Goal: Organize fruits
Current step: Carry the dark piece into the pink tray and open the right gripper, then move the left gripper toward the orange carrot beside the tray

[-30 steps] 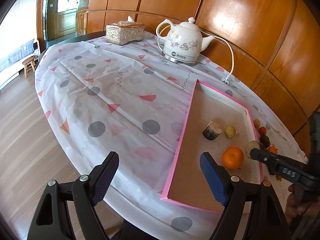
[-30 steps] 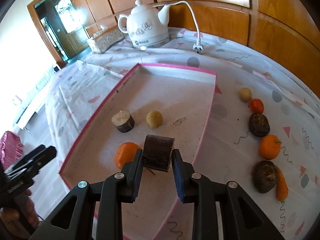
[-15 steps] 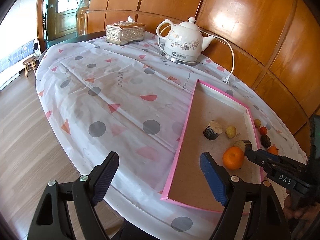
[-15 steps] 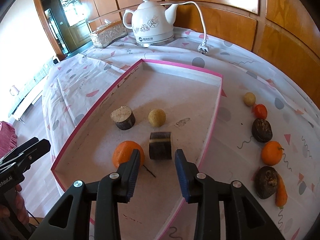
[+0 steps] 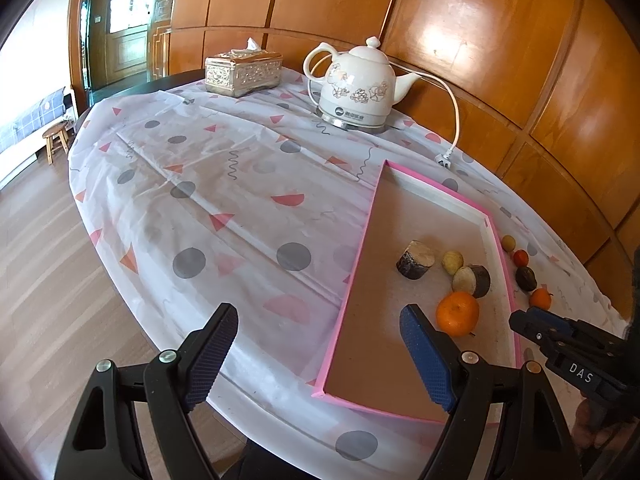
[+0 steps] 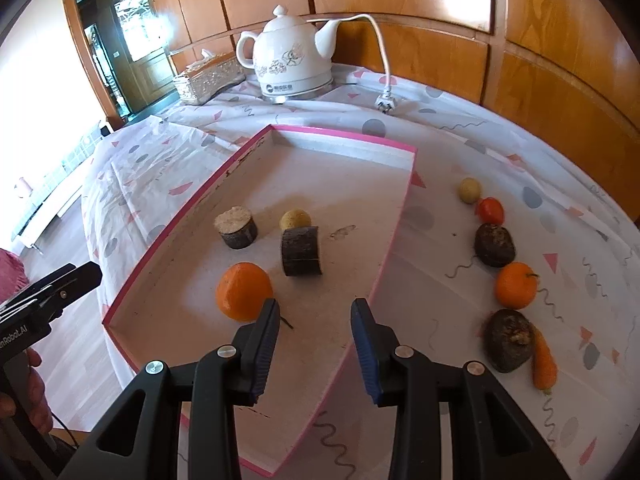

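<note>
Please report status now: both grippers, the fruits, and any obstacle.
Left gripper open, empty, beside tray. Right gripper open, empty, over tray. Four pieces in tray, six on cloth to the right. Nothing in the way.

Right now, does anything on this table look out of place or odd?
One thing: the dark cylinder piece in the pink tray lies on its side, while its twin stands upright. Also, the kettle's plug lies loose on the tablecloth, unplugged. Nothing looks spilled.
</note>
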Demonstrator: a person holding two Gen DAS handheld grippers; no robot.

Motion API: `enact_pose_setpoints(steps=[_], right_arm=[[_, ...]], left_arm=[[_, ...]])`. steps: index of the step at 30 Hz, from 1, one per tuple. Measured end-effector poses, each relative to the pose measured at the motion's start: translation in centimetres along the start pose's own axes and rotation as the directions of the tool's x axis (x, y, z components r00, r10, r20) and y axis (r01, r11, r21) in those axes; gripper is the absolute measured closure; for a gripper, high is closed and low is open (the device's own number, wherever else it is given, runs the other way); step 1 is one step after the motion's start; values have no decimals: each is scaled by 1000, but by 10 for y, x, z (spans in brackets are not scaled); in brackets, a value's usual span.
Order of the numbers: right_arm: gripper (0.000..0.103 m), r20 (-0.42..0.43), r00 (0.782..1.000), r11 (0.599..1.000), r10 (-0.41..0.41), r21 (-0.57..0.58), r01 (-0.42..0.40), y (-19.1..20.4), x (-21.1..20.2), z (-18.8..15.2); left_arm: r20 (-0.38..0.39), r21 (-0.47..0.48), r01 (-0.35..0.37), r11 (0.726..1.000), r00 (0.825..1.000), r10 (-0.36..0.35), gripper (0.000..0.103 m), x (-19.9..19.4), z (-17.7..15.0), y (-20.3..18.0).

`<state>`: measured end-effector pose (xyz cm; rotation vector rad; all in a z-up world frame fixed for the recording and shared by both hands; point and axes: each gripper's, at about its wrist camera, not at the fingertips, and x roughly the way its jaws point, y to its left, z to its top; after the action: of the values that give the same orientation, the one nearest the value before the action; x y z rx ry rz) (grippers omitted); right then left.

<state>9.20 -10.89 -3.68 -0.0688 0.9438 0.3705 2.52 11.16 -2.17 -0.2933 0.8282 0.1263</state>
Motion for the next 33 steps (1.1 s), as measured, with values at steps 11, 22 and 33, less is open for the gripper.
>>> enact_pose_setpoints(steps=[11,22,33], right_arm=[[66,21,998,998,-60,21,60,-19,-19,-9],[66,27,992,989,-126,83,123,-50,-31,-22],[66,28,982,974,-189,131,184,-80,-47,-32]], left_arm=[[0,54,15,998,1000,-15,19,-1,-2,-16],[-11,120,32,992,999,-31,19,0,-5,-37],[-36,230,82,970,996,-75,19,4,-10,-75]])
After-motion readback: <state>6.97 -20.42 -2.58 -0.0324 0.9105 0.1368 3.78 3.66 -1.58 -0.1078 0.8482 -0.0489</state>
